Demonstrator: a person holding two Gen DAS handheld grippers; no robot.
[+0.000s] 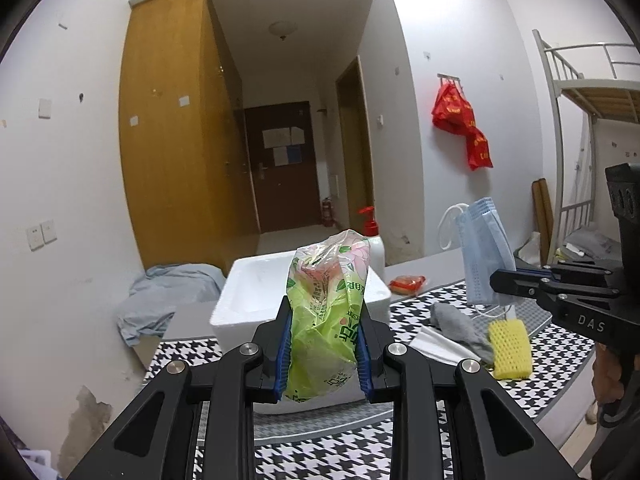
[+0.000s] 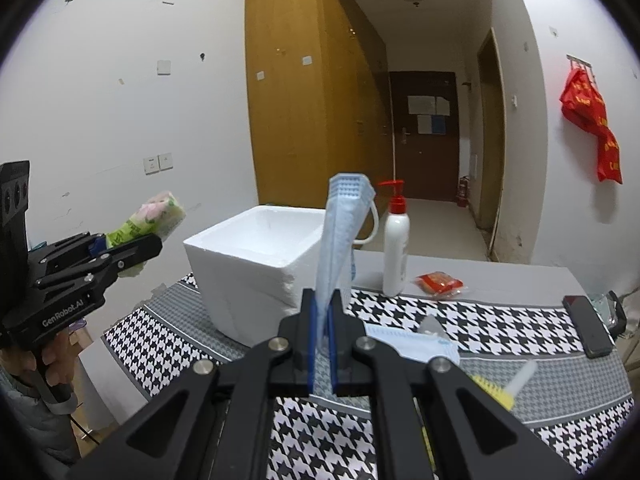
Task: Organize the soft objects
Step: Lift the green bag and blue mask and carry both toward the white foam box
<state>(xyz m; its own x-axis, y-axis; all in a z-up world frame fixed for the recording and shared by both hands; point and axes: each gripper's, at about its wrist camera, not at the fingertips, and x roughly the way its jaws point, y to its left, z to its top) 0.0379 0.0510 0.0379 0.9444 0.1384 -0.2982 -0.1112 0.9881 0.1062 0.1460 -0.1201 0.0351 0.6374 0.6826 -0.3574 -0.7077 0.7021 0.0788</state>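
A foam box (image 2: 256,264) is being kept on the table (image 2: 520,276), open at the top, and both held items are being carried above the table near it. A tissue pack (image 1: 324,320) is being pinched by the left gripper (image 1: 323,354); being slick and squashy, it is judged liable to slip. A mask (image 2: 340,232) is being clamped upright by the right gripper (image 2: 322,344), and its dangling loop could be snagged on the box rim.
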